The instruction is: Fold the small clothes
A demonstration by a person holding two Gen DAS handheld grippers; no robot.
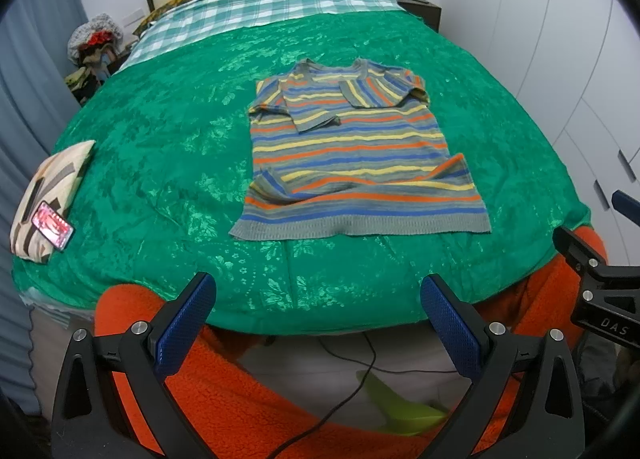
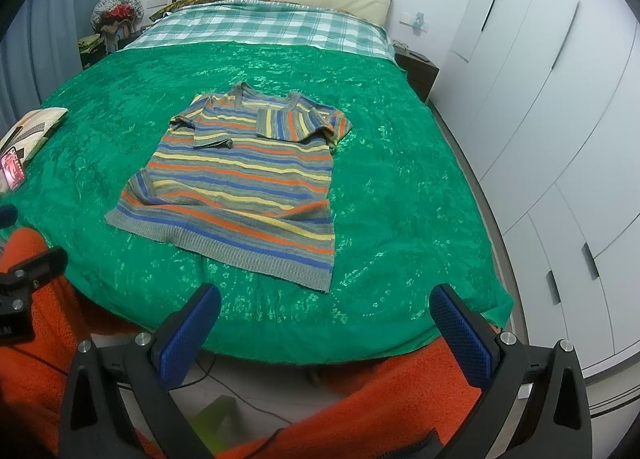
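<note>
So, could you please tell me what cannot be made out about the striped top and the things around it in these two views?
- Underside of the striped top: hidden in both views, since it lies flat on the green bedspread.
- Phone screen: too small to read in the left view; cut by the edge in the right view.
- Pile beside the bed: too small and distorted to identify.
- The hands holding the grippers: out of frame.

The phone [image 2: 12, 171] is cut off by the right wrist view's left edge; its screen content is too small to read. The bedside clutter [image 1: 94, 55] is indistinct.
</note>
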